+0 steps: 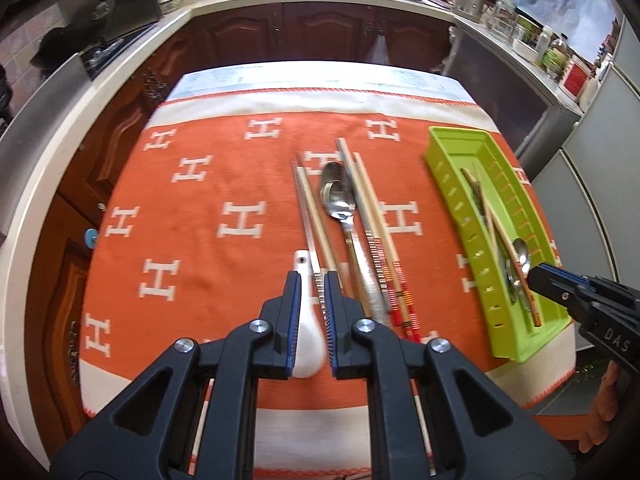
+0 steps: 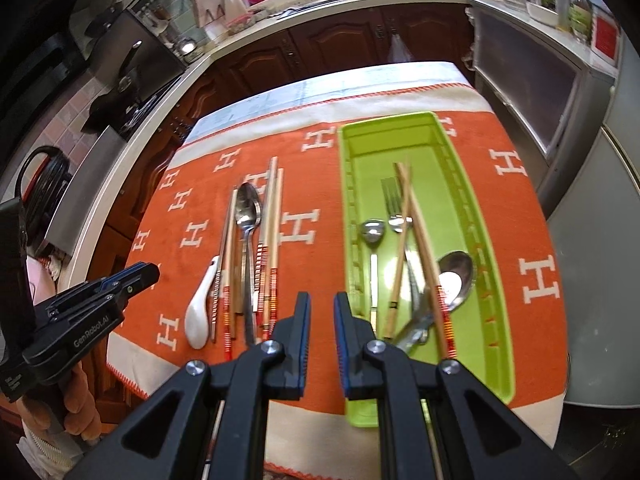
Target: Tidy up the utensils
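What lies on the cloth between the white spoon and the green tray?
Chopsticks and a metal spoon lie between white spoon and green tray, seen in the right wrist view.

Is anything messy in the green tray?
Yes. In the green tray, two chopsticks lie crossed over the fork and spoons instead of side by side. The utensils left on the orange cloth lie neatly in parallel.

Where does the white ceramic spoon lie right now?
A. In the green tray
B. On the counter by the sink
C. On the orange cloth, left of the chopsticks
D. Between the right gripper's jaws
C: the white spoon lies on the orange cloth, just left of the row of chopsticks, outside the green tray; neither gripper holds anything.
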`<state>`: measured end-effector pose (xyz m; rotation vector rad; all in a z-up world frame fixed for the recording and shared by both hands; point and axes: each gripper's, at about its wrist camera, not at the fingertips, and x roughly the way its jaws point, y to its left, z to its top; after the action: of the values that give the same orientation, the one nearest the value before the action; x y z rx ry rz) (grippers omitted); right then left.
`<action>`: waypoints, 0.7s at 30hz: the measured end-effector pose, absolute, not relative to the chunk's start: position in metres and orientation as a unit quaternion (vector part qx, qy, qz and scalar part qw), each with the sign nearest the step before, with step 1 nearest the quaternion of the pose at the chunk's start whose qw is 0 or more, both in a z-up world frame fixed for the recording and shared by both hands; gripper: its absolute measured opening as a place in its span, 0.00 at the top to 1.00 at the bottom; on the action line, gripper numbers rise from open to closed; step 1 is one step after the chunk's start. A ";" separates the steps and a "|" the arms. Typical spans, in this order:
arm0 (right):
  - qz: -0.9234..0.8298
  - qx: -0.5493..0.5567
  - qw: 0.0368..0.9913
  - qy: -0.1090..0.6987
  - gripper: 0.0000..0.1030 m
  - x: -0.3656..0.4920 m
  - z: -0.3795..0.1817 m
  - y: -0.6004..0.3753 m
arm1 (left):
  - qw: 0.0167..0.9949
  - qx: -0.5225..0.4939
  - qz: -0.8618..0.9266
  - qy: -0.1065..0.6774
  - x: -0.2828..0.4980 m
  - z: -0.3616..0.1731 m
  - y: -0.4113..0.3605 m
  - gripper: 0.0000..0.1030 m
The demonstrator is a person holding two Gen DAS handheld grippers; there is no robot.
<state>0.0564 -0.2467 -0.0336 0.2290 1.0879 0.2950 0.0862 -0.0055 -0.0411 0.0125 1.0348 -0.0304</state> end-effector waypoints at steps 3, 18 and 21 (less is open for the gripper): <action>0.150 0.098 0.838 0.515 0.89 0.057 -0.033 -0.232 | 0.870 0.006 -0.001 0.492 0.084 -0.043 0.007 0.91; 0.186 0.093 0.826 0.524 0.89 0.076 -0.049 -0.180 | 0.852 -0.014 -0.014 0.523 0.096 -0.084 0.048 0.91; 0.190 0.089 0.820 0.532 0.89 0.079 -0.059 -0.172 | 0.838 -0.024 -0.046 0.544 0.100 -0.103 0.045 0.91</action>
<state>0.0793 -0.1715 -0.0587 0.1886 1.1336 0.4056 0.0998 0.0455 -0.1033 -0.0506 1.1501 -0.0983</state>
